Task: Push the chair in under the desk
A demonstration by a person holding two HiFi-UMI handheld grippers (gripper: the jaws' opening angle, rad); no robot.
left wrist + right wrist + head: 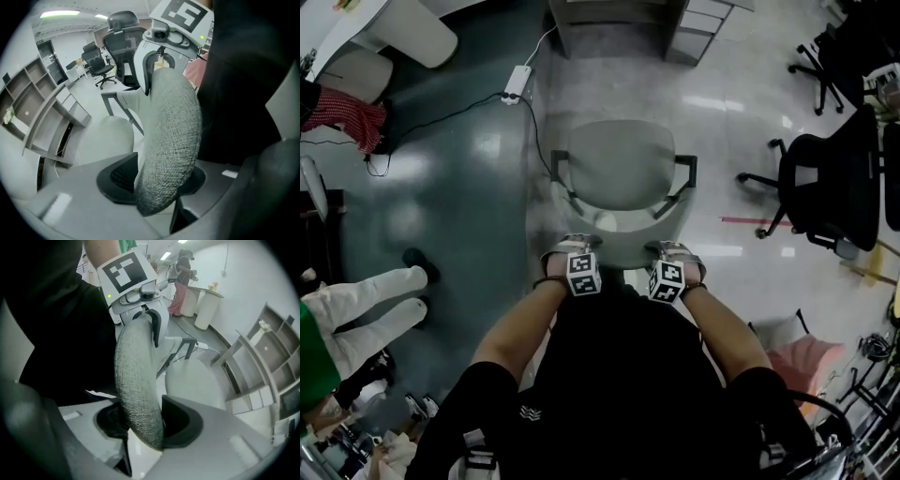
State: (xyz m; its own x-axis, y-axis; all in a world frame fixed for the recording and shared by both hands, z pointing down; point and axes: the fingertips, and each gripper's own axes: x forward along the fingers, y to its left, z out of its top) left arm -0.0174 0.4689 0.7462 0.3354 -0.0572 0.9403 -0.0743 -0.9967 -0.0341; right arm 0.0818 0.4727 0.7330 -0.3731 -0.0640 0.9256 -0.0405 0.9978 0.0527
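The grey chair (623, 164) stands in the middle of the head view, its seat facing a grey desk (600, 14) at the top edge. I stand behind its backrest. My left gripper (570, 246) and right gripper (672, 250) sit side by side on the backrest's top edge. In the left gripper view the woven grey backrest (173, 140) runs between the black pads (117, 178), which press on it. The right gripper view shows the same backrest edge (136, 380) clamped between its pads (185, 423). Each gripper appears in the other's view, further along the edge.
A power strip (517, 82) with a cable lies on the floor left of the chair. Black office chairs (834, 187) stand at the right. A drawer unit (698, 33) sits beside the desk. A person's legs in white trousers (366, 300) reach in from the left.
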